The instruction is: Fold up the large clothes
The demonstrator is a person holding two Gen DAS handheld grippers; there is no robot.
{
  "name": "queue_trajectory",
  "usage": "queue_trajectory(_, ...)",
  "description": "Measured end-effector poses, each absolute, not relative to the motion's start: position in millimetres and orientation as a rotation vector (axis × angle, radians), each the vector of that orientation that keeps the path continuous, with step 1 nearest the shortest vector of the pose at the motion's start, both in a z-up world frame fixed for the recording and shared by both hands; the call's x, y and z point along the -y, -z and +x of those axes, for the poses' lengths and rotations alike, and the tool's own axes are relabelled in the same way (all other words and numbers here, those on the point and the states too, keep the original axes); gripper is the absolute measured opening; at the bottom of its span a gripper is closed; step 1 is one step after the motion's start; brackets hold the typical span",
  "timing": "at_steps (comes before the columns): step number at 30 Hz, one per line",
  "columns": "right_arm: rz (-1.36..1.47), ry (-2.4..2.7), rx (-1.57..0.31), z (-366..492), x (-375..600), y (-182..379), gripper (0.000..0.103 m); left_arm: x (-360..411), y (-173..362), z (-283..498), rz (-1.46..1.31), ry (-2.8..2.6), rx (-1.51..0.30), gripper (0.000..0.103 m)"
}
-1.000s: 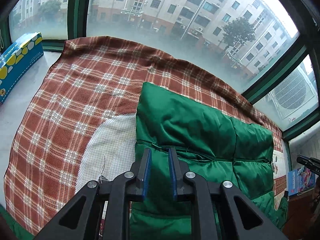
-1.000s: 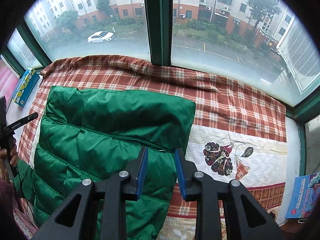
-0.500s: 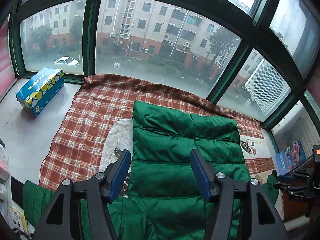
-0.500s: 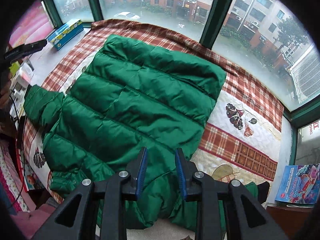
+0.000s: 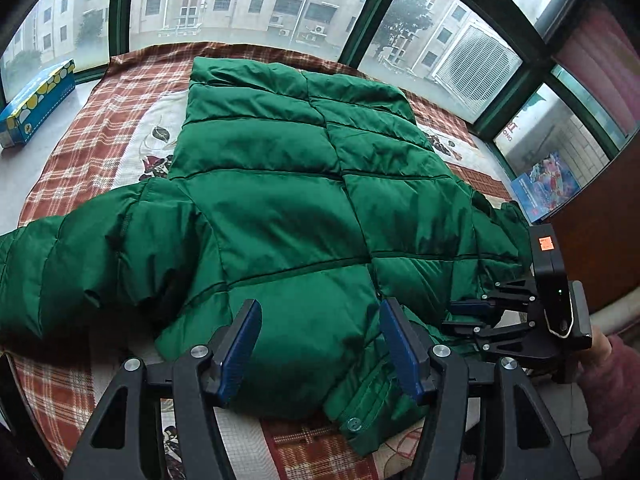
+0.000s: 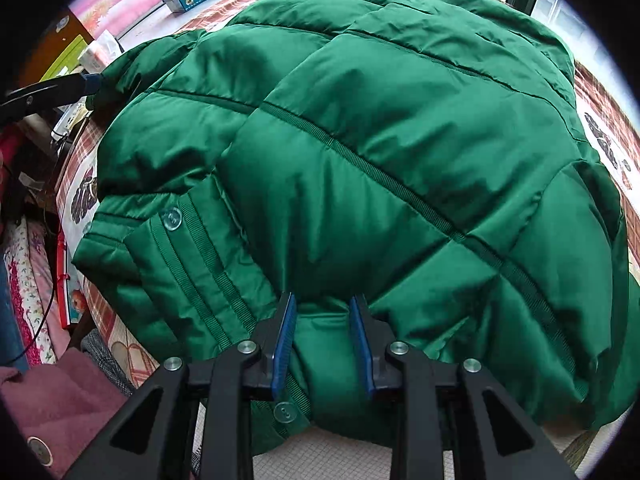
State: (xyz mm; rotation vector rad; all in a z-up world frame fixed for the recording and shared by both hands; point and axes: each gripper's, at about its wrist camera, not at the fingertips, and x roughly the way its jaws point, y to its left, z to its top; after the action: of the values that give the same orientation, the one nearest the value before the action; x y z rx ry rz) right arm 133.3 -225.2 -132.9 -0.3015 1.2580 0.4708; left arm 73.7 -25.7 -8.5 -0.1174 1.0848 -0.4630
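Now your left gripper (image 5: 320,340) has spread its jaws wide and hovers empty over the near edge of the green puffer jacket (image 5: 304,208), where a second ago they were nearly together; your right gripper (image 6: 322,340) has come in low and pinches a puffy fold at the buttoned edge. The jacket lies spread on the plaid blanket (image 5: 80,120), so folding is only beginning.
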Motion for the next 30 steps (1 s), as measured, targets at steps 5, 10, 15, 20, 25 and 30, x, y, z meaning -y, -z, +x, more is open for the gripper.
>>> queue_trajectory(5, -0.313, -0.473, -1.251, 127, 223, 126, 0.034, 76, 13, 77, -0.085, 0.556, -1.042, 0.065)
queue_trajectory(10, -0.089, -0.494, -1.199, 115, 265, 88, 0.035, 114, 25, 88, -0.099, 0.637, -1.032, 0.065)
queue_trajectory(15, 0.153, -0.319, -1.121, 101, 354, 58, 0.059, 144, 36, 92, -0.128, 0.719, -1.039, 0.065)
queue_trajectory(20, 0.448, -0.03, -1.091, 94, 464, 67, 0.06, 181, 48, 80, -0.027, 0.774, -1.049, 0.065)
queue_trajectory(25, 0.742, 0.135, -1.04, 91, 548, 96, 0.06, 200, 69, 66, 0.043, 0.816, -1.101, 0.065)
queue_trajectory(30, 0.847, 0.24, -1.023, 103, 586, 123, 0.06, 209, 86, 55, 0.094, 0.826, -1.136, 0.065)
